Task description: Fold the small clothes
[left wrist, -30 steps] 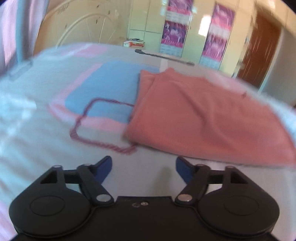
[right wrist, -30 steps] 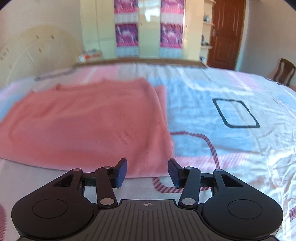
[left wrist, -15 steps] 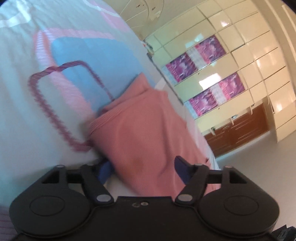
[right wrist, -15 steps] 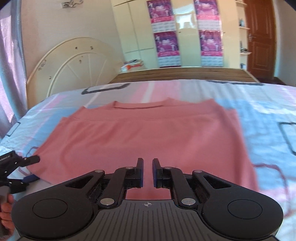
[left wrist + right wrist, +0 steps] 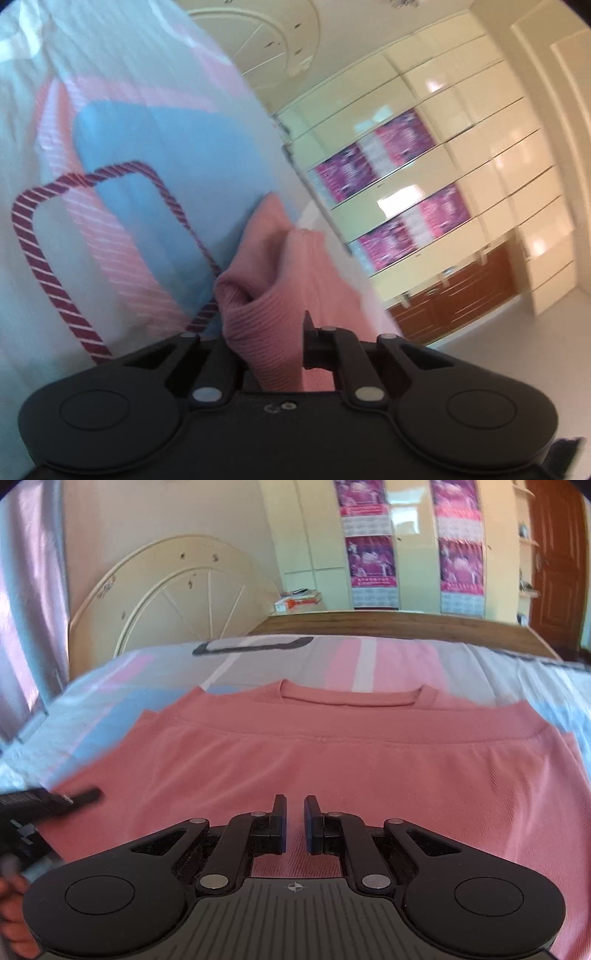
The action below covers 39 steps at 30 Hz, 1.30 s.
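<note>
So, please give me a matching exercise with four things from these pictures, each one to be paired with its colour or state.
Things:
1. left gripper
2. right gripper
3. door
4. posters

Colour or state:
A. purple
B. shut, nothing between its fingers
C. brown
D. shut on the pink shirt

Pairs: 1-D, 2-B, 3-C, 4-A
</note>
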Each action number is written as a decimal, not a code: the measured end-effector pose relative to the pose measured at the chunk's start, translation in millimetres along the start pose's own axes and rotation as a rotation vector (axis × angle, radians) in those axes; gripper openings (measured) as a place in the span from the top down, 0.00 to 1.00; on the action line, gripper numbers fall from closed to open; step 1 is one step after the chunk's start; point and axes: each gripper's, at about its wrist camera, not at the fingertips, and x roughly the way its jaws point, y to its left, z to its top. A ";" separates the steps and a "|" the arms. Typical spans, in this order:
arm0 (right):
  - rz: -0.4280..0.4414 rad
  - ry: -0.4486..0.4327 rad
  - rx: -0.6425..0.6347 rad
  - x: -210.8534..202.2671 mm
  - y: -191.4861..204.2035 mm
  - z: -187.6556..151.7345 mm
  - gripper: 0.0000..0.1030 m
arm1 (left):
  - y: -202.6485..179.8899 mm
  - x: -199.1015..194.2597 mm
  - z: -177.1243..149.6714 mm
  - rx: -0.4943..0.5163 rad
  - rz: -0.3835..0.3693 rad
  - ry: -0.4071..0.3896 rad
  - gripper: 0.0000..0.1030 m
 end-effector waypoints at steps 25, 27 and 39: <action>0.012 -0.187 0.466 -120.8 -189.3 -16.3 0.97 | -256.9 66.0 -143.3 0.478 -0.193 0.278 0.92; -0.007 -0.191 0.520 -142.7 -223.6 -22.3 0.97 | -272.7 95.4 -194.4 0.519 -0.184 0.399 0.79; 0.182 -0.103 0.532 -150.2 -264.1 -36.0 0.51 | -250.5 74.4 -156.2 0.749 0.115 0.289 0.52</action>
